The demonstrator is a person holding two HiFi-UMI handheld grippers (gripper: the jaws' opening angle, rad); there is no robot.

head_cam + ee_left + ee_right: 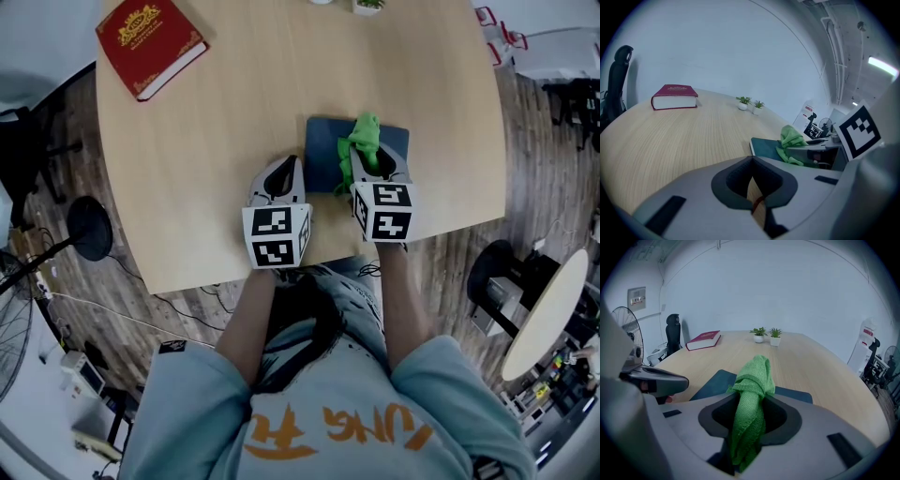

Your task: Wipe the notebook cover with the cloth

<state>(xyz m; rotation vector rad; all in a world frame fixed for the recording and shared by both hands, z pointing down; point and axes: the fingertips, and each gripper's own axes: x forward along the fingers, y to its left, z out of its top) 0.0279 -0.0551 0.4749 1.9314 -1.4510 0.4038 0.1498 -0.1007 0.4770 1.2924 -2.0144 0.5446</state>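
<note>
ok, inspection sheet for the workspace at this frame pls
Surface: light wood table.
Job's things: dark blue notebook lying flat near the front edge; green cloth bunched over it.
Clutter: red book at the far left corner; two small potted plants at the far edge.
Grippers: left gripper tongs shut, empty, beside the notebook; right gripper tongs shut on the cloth.
Cables: loose cables on the floor, left side.
Surroundings: office chair, fan, plank floor.

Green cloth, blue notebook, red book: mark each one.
green cloth (pixel 756 373), right gripper view, its bunched upper fold.
blue notebook (pixel 322 150), head view, bare left part of its cover.
red book (pixel 148 42), head view, middle of its cover.
</note>
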